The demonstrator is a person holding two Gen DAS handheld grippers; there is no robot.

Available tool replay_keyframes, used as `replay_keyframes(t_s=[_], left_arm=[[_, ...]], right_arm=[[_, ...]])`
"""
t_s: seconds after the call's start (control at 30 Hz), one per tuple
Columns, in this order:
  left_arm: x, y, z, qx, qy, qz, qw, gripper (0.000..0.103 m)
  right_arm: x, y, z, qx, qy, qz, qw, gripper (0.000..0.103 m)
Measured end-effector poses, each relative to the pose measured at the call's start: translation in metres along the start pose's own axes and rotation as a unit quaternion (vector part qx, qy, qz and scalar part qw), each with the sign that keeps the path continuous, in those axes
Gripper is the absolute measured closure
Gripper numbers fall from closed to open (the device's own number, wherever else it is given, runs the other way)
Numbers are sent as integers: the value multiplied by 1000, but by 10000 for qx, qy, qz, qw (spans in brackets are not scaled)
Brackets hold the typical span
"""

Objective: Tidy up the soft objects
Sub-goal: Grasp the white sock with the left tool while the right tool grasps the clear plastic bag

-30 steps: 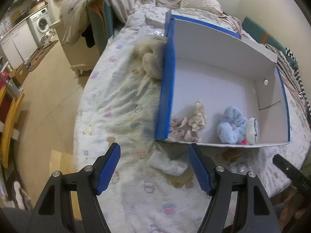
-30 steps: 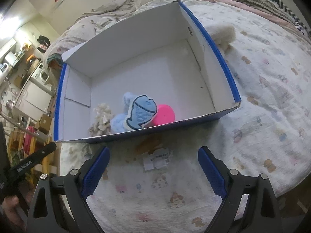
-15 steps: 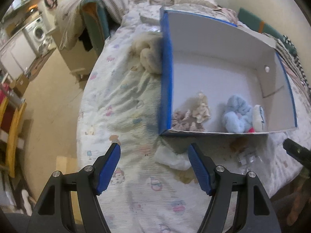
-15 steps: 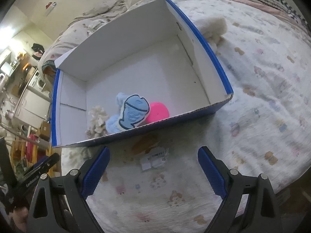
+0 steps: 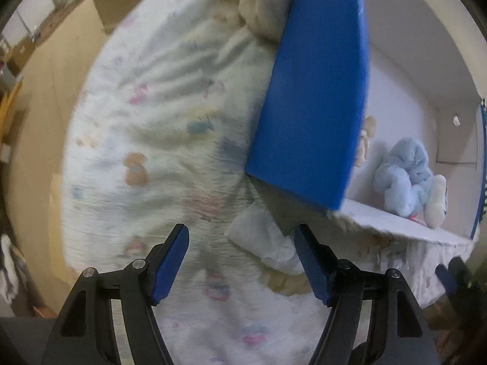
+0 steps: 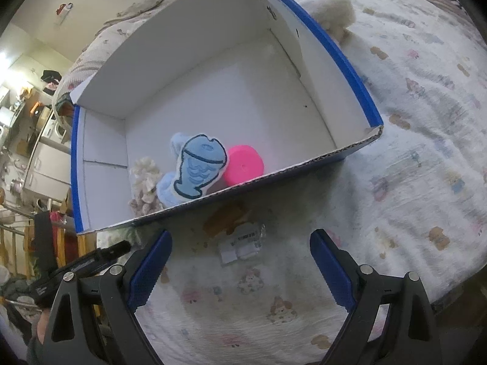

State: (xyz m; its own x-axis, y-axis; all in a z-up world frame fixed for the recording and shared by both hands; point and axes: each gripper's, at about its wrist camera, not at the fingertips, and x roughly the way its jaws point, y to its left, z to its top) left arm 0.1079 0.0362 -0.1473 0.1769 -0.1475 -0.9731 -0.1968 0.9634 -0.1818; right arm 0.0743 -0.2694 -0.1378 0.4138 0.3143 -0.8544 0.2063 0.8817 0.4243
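A blue and white cardboard box [image 6: 341,57] lies on the patterned bedsheet. Inside it are a blue fish-shaped plush [image 6: 199,165], a light blue plush [image 5: 404,176], a pink round object [image 6: 245,165] and a beige scrunchie-like bundle [image 6: 144,182]. My left gripper [image 5: 242,261] is open and low over the sheet, close to the box's blue left wall [image 5: 313,91]; a crumpled white cloth [image 5: 268,243] lies between its fingers. My right gripper [image 6: 240,269] is open and empty in front of the box. A cream fluffy plush [image 5: 258,9] lies outside the box.
A small clear packet with a label [image 6: 242,243] lies on the sheet just ahead of the right gripper. Another cream fluffy object [image 6: 336,12] sits beyond the box's right wall. The bed edge drops to the floor [image 5: 39,97] on the left. Furniture and appliances stand at far left [image 6: 36,140].
My left gripper has moved forward and down, close to the box's left corner and the white cloth. My right gripper has barely shifted. Both stay open.
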Motion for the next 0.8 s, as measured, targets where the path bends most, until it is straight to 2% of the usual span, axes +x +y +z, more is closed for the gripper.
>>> replay_keyframes(t_s=[0.03,0.1,0.17,0.27,0.47,0.63,0.67,0.7,0.77,0.8], left_arm=[[2,-4,0,27,-17,-4,10000,42],[5,-12,1,186,-36,-1,9998,69],[7,-20,-1,316,-36,-32,9995,77],[6,-31,-6,587,-22,-151,9982,94],[-33,-29,-15,554,-533,-197,9968,95],[-76,-22,-30,682,-1143,44,9911,95],[-81,-20,-26,690,-1206,47,9903,95],[-86,-16,-26,696,-1240,37,9898,95],[-86,-15,-29,729,-1209,16,9900,95],[-86,-13,-30,748,-1223,74,9896,95]], right_arm=[[1,-1,0,1,24,-20,10000,5],[3,-1,0,-9,54,-71,10000,5],[6,-1,0,-11,69,-105,9999,5],[7,-2,1,5,73,-114,9999,5],[10,-5,2,80,140,9,9999,5],[16,-8,2,167,263,73,9995,5],[18,-8,2,178,299,68,9994,10],[21,-7,1,159,337,46,9993,24],[27,-1,0,24,467,-45,9989,43],[31,2,0,-43,532,-71,9985,44]])
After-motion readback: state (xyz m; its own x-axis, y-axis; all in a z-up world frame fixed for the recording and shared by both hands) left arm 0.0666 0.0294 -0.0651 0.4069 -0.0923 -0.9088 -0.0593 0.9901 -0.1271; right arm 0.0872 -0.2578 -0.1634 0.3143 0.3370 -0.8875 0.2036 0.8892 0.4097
